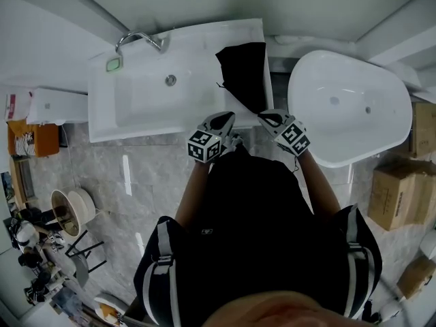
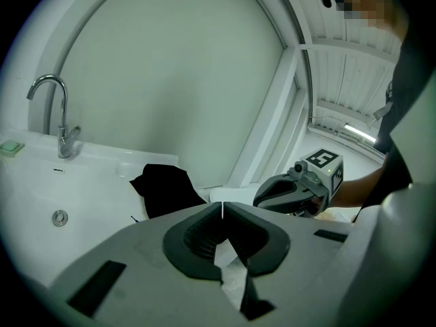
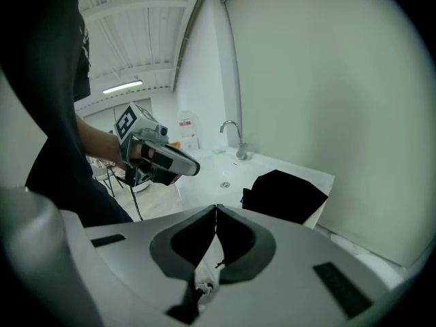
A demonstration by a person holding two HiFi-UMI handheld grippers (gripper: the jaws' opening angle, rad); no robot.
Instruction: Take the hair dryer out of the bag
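We see L gripper [image 1: 225, 119] & R gripper [image 1: 268, 118]: jaws closed, nothing held, by washbasin [image 1: 139, 118] front edge; black bag [image 1: 244, 73] on its right end.

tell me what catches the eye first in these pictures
A black bag lies at the right end of the white sink, by far the darkest thing on it. The left gripper and right gripper hover just in front of it, both shut and empty. A big white bathtub stands to the sink's right.
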